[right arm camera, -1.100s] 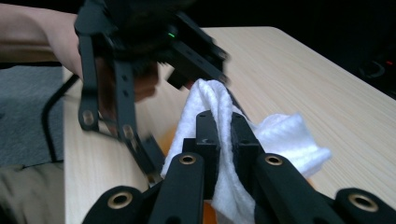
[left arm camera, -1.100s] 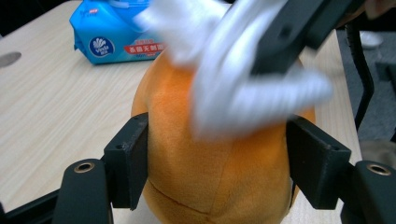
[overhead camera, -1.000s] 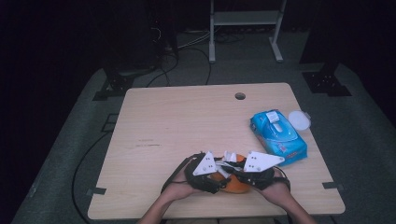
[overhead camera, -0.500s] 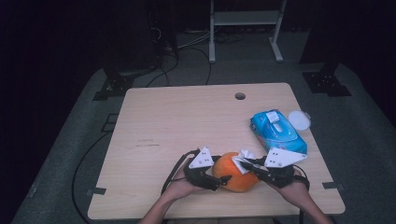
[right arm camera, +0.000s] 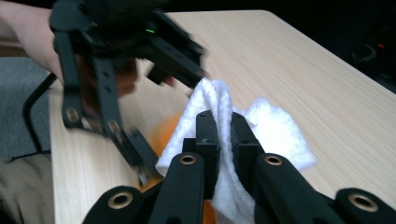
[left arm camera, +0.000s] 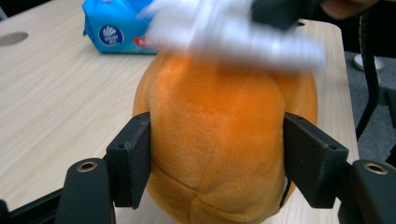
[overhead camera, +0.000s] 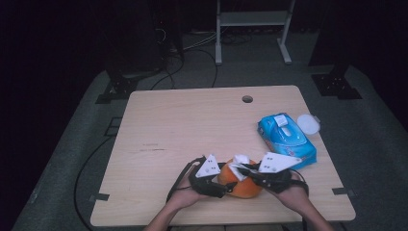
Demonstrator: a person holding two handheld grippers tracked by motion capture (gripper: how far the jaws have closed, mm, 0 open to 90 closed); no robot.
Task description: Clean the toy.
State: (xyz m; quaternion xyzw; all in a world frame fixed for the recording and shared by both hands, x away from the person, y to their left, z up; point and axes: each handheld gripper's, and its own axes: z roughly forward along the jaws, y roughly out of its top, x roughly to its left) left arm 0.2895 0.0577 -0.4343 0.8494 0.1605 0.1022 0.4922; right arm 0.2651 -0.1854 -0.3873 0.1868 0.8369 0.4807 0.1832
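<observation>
Two hands come in from the near edge of the wooden table, and we see each one wrapped around a black two-jaw gripper, both angled inward toward each other. The left hand reaches forward and to the right; its left gripper is spread wide, one jaw pressed against each side of a single orange plush toy that sits on the table near the front edge. The right hand reaches forward and to the left; its right gripper has its jaws nearly together, pinching a fold of one white cloth just above the top of the plush toy. In the left gripper view the right gripper passes over the toy as a pale blur.

Farther back and to the right, well apart from the toy, we count one blue pack of wet wipes lying flat near the table's right edge, and one round white lid just beside its far corner. One small round hole marks the far side of the tabletop. Beyond the table, cables trail across a grey floor toward a white metal stand.
</observation>
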